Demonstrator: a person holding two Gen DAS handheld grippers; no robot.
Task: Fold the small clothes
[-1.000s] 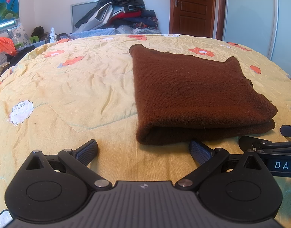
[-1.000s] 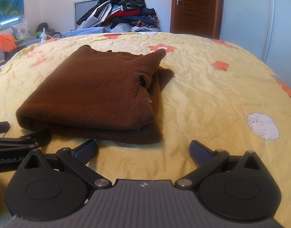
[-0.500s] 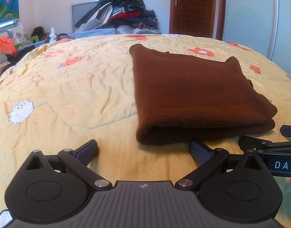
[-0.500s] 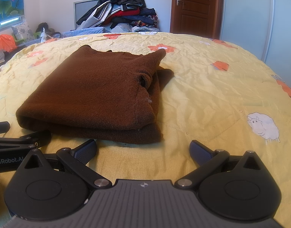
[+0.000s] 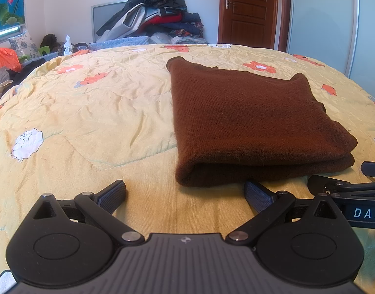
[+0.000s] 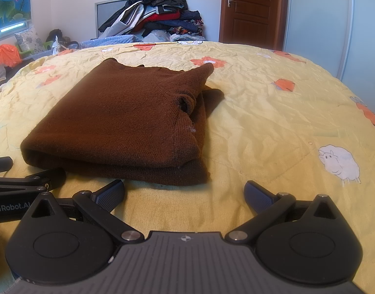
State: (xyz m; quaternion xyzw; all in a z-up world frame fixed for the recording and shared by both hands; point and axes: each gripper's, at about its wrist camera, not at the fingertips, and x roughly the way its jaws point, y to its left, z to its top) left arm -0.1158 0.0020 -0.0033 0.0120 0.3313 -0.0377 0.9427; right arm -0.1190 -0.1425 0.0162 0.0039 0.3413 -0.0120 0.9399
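A brown knitted sweater [image 5: 248,122] lies folded into a thick rectangle on the yellow quilt [image 5: 89,127]; it also shows in the right wrist view [image 6: 128,120]. My left gripper [image 5: 185,193] is open and empty, resting low just in front of the sweater's near left corner. My right gripper [image 6: 185,193] is open and empty, just in front of the sweater's near right corner. Each gripper shows at the edge of the other's view, the right one [image 5: 346,188] and the left one [image 6: 28,181].
The quilt covers a wide bed and carries orange flowers and a white sheep print [image 6: 339,164]. A pile of clothes [image 5: 158,17] stands behind the bed. A brown door [image 5: 248,12] and a sliding wardrobe [image 5: 334,24] are at the back right.
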